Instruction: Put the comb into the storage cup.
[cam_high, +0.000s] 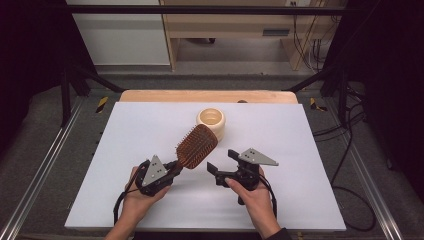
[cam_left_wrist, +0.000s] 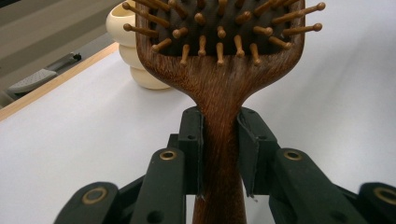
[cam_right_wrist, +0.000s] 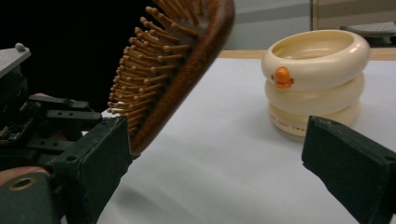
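**Two grippers over a white table, one clamped on a hairbrush**

Two hands came in from the near edge of the table (cam_high: 300, 210), each carrying a black gripper; the left gripper (cam_high: 172, 169) sat low at the left of the high view, its grey plate tilted toward the camera and a cable looping down beside the wrist; its jaws were clamped on the handle of a wooden hairbrush (cam_high: 196, 146), and in the left gripper view the two pads pressed flat against either side of the dark brown neck of that handle (cam_left_wrist: 220, 140), just below where it widened into the head.

The right gripper (cam_high: 222, 161) stood just beside the brush, near its handle end but apart from it; its jaws stood wide apart with nothing between them; in the right gripper view one pad (cam_right_wrist: 100, 149) rose at the lower left and the other at the lower right, with bare white tabletop in the gap.

Beyond the grippers the brush head slanted up and away to the right, clear of the surface, its peg bristles with rounded tips facing up; farther back stood a cream pot (cam_high: 211, 123) shaped like three stacked rings, upright and open at the top, with a small orange mark on its side (cam_right_wrist: 282, 77); the brush head reached near it without touching; behind the pot ran the wooden back edge (cam_high: 150, 95) of the table.
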